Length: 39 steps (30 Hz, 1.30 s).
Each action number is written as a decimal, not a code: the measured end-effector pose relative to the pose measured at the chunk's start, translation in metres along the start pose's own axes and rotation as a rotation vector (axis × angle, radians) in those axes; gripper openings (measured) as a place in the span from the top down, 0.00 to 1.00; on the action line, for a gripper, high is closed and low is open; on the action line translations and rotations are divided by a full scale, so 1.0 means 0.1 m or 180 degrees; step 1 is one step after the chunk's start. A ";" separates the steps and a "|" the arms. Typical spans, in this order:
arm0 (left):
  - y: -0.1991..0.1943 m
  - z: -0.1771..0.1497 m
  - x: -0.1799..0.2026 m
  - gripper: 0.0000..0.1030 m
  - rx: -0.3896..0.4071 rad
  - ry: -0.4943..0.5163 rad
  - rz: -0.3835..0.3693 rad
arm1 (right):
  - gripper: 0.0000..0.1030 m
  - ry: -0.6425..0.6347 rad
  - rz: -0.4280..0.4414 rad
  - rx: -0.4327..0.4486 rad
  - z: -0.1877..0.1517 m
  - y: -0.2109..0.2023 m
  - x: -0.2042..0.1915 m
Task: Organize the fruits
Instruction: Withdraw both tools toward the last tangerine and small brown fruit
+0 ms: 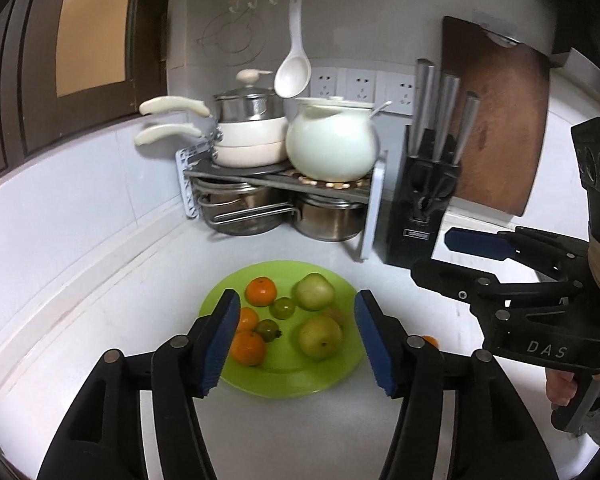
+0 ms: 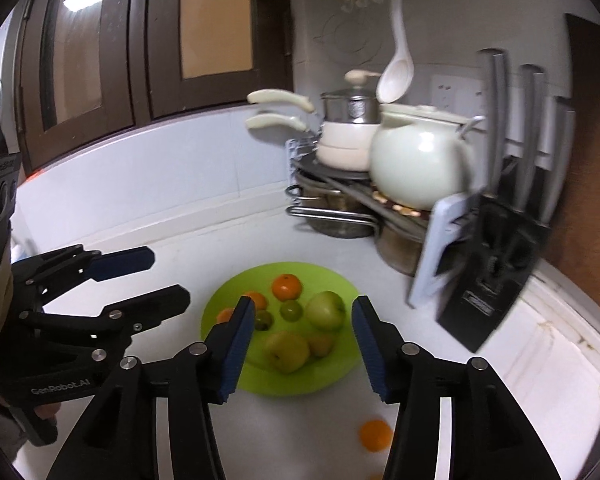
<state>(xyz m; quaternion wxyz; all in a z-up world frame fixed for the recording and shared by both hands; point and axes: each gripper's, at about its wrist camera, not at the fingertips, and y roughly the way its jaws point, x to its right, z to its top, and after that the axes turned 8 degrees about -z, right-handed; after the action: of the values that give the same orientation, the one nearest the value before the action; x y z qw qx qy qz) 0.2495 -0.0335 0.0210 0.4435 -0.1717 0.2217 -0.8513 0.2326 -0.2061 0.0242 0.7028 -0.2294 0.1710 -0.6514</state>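
A green plate point(image 1: 284, 380) point(image 2: 332, 380) on the white counter holds two green apples point(image 1: 320, 338) point(image 2: 326, 310), three oranges point(image 1: 261, 291) point(image 2: 286, 286) and two small green fruits point(image 1: 282, 307) point(image 2: 291, 310). One loose orange point(image 2: 376, 435) lies on the counter right of the plate; it peeks out in the left wrist view point(image 1: 430, 340). My left gripper point(image 1: 296, 340) is open and empty above the plate's near edge. My right gripper point(image 2: 302, 344) is open and empty over the plate. Each gripper shows in the other's view point(image 1: 440, 256) point(image 2: 168, 278).
A rack point(image 1: 284, 184) with pots and a white kettle point(image 1: 332, 144) stands in the back corner. A black knife block point(image 1: 424, 200) point(image 2: 488, 280) and a brown cutting board point(image 1: 496, 120) stand right of it. The wall runs along the left.
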 end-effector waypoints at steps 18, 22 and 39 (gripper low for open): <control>0.08 -0.06 0.47 0.36 -0.0021 0.0406 -0.0562 | 0.46 0.0468 -0.0683 -0.0045 -0.44 -0.53 0.36; 0.15 -0.09 0.56 0.36 -0.0052 0.0492 -0.0660 | 0.46 0.0562 -0.0810 -0.0079 -0.54 -0.59 0.41; 0.63 -0.40 0.80 0.36 -0.0435 0.0971 -0.0959 | 0.46 0.0781 -0.1019 -0.0485 -1.07 -0.49 0.48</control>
<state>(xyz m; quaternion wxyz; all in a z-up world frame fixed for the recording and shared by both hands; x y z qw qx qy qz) 0.2288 -0.1236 -0.0388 0.2600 -0.1018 0.3153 -0.9070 0.1381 -0.2665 -0.0354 0.5448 -0.2251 0.2654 -0.7629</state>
